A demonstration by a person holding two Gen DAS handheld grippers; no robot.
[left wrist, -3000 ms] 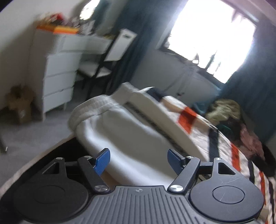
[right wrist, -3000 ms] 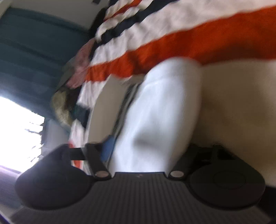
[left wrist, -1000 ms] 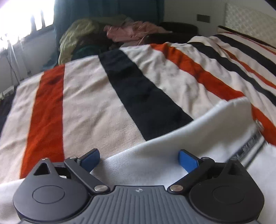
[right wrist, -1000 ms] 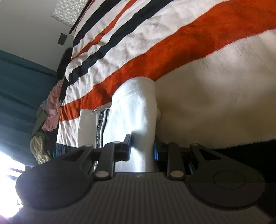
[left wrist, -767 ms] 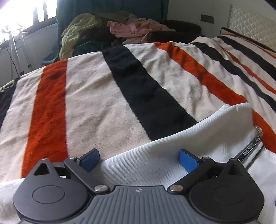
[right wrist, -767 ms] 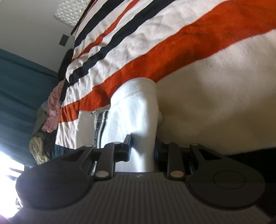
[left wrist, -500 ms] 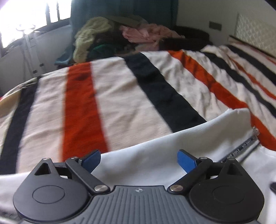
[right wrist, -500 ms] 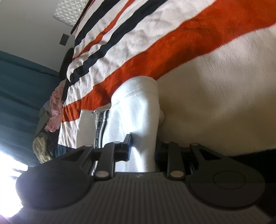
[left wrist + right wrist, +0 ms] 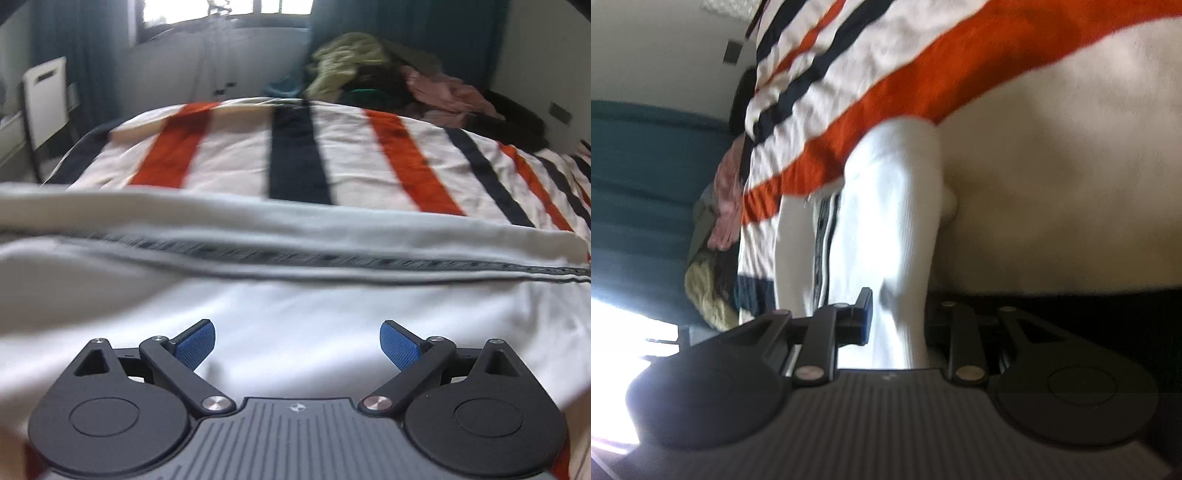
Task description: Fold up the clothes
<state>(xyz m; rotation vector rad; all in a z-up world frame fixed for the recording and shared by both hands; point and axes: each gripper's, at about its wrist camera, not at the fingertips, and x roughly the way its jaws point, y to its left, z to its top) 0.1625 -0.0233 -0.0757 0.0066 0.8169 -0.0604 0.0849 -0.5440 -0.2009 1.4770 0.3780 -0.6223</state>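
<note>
A white zip-up garment with a black-and-white trim band along its zipper lies spread across the striped bedspread. My left gripper hovers over the white fabric with its blue pads wide apart and nothing between them. In the right wrist view the same garment's ribbed end runs up from between the jaws, and my right gripper is shut on that ribbed white fabric. The picture there is rolled sideways and blurred.
A heap of unfolded clothes, yellow-green, pink and dark, sits at the far side of the bed by teal curtains. A white chair stands at the left near the window wall. The bed's dark edge shows at the right gripper's side.
My left gripper has swung away across the bed; the zipper band now crosses its view and the window and chair have come into sight. The right gripper still grips the ribbed end.
</note>
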